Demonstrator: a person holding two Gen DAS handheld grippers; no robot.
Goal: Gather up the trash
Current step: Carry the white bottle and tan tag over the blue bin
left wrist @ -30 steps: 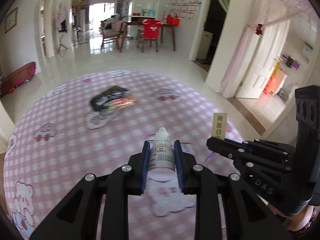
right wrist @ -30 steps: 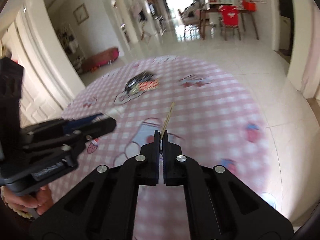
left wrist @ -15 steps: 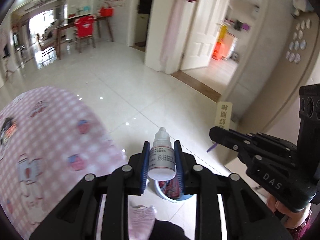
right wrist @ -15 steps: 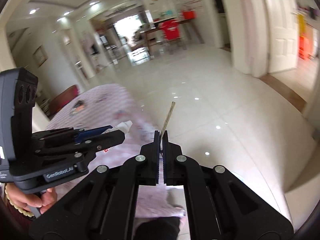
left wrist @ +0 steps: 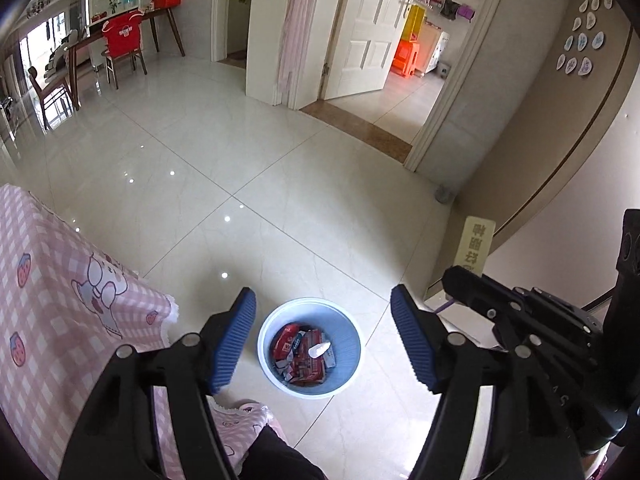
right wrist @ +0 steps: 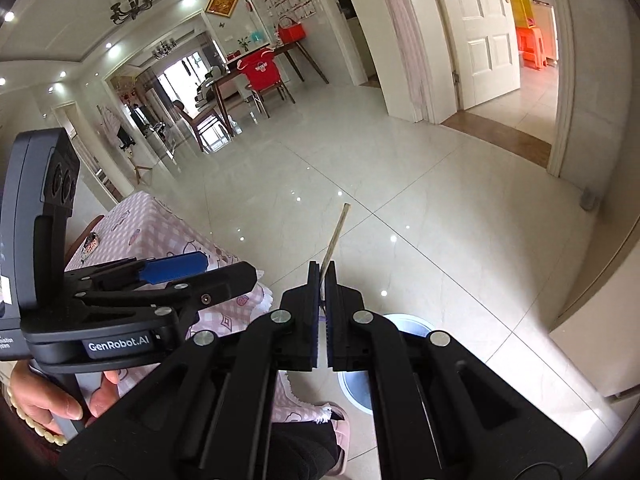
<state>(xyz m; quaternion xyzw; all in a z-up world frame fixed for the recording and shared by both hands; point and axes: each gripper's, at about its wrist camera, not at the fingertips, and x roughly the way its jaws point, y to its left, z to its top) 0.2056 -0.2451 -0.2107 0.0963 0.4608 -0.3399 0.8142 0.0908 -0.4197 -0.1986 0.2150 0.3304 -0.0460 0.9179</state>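
Dropper bottle (left wrist: 319, 349) lies in the bin (left wrist: 348, 328); left gripper (left wrist: 323, 338) fingers spread; right gripper (right wrist: 322, 280) seemingly pinching a card (right wrist: 335, 240).

Glossy cream tile floor (left wrist: 280, 152), white panelled door (left wrist: 368, 28), wooden dining table (right wrist: 256, 64), black chandelier (right wrist: 132, 0)

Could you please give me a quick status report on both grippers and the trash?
Left gripper open above blue bin; small white bottle lies inside. Right gripper shut on flat card, not yet binned. Nothing blocking the bin.
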